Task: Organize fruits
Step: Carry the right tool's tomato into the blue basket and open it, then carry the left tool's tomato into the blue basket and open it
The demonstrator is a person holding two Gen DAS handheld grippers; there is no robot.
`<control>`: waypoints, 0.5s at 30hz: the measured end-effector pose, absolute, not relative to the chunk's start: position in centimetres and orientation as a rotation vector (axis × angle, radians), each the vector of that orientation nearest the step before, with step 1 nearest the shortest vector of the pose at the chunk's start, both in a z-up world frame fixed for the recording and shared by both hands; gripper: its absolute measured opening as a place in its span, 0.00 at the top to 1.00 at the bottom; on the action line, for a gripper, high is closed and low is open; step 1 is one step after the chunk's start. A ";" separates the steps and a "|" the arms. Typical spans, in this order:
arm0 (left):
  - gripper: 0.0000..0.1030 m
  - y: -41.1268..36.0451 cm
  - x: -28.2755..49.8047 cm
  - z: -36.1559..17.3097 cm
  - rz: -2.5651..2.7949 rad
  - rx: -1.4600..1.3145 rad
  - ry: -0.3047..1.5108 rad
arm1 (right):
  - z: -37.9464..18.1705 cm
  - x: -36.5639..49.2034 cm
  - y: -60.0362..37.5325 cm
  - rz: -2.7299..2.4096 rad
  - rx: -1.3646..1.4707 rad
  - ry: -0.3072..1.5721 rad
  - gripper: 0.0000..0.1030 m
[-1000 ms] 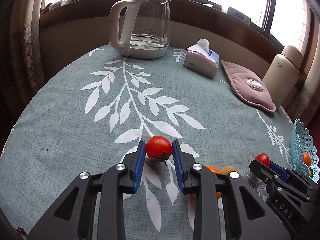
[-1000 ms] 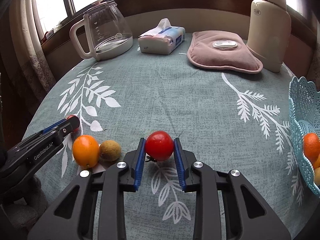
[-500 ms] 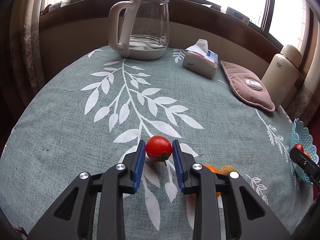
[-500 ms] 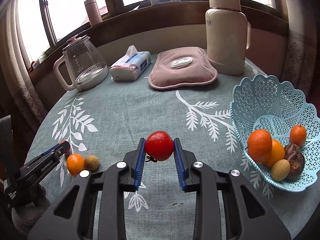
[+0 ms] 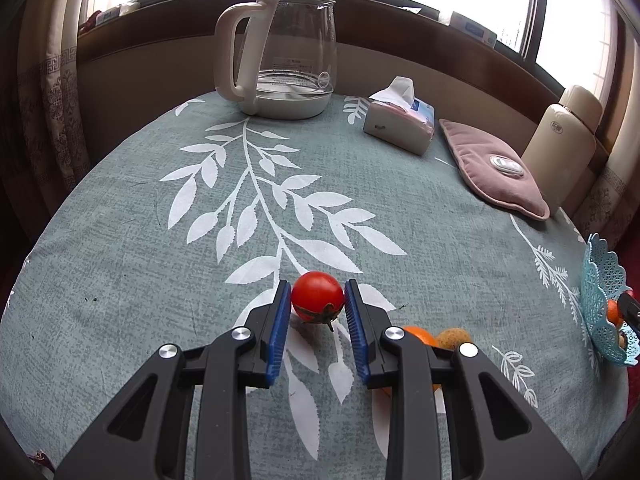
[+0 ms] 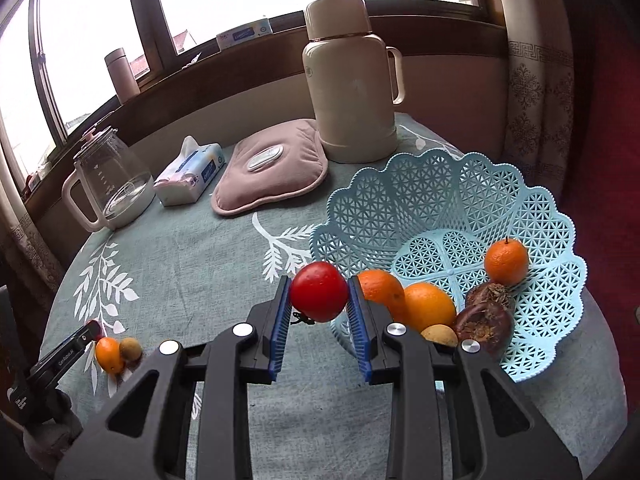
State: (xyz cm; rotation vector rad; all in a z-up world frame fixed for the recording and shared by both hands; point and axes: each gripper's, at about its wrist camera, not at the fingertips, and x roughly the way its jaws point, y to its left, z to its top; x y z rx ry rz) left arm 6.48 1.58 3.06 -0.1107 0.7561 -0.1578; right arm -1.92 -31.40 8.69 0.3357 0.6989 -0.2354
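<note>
Right wrist, right gripper [image 6: 319, 312] clamping tomato [image 6: 319, 297], at basket [image 6: 560, 248] rim

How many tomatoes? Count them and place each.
2. One tomato sits in the left gripper, over the tablecloth; the other tomato in the right gripper, by the blue basket. Others may be hidden.

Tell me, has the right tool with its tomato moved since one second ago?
Yes. The right tool, shut on its tomato, has moved toward the blue basket: the basket sat at the right edge of the right wrist view, now the tomato is at its rim.
</note>
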 end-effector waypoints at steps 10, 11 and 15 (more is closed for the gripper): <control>0.73 1.5 6.2 3.1 -0.160 -0.104 0.747 | 8.1 -2.8 -33.3 -0.275 0.375 0.699 0.71; 0.73 1.5 6.2 3.2 -0.159 -0.103 0.747 | 8.1 -2.9 -33.5 -0.281 0.379 0.699 0.71; 0.73 1.5 6.0 3.3 -0.157 -0.095 0.738 | 8.1 -3.5 -34.4 -0.318 0.411 0.682 0.53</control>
